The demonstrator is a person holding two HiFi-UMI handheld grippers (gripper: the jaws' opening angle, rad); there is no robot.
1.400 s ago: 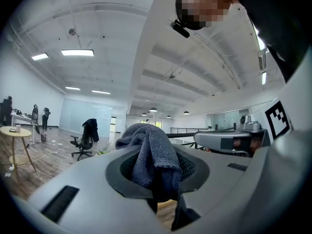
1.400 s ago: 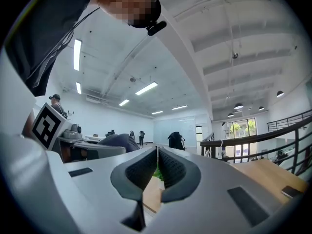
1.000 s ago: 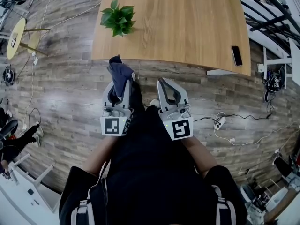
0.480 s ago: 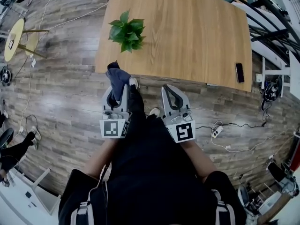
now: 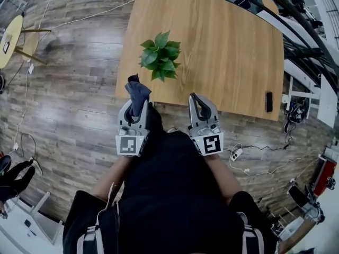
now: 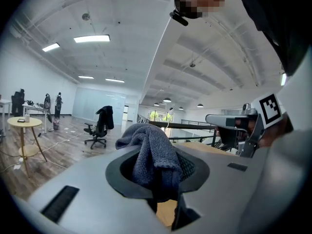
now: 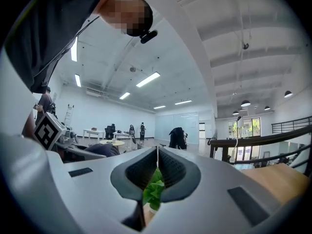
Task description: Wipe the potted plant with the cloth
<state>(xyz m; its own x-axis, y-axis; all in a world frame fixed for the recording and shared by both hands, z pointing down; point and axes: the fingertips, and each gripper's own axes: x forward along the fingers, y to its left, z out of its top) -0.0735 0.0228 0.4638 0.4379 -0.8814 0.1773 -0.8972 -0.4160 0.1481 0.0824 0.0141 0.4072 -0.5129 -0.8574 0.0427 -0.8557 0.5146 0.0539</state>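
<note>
A small green potted plant stands near the front left edge of the wooden table. A dark blue-grey cloth sticks out of my left gripper, whose jaws are shut on it; the bunched cloth fills the left gripper view. My right gripper hangs at the table's front edge, right of and below the plant, shut with nothing in it. Green leaves show beyond its closed jaws in the right gripper view. Both grippers stay short of the plant.
A black phone lies at the table's right end. Cables and a power strip lie on the wood floor at the right. A round side table stands far left. An office chair and metal railings stand across the room.
Both grippers have come closer to the table and the plant, which now sits lower and further right in the head view. The cloth stays clamped in the left gripper.
</note>
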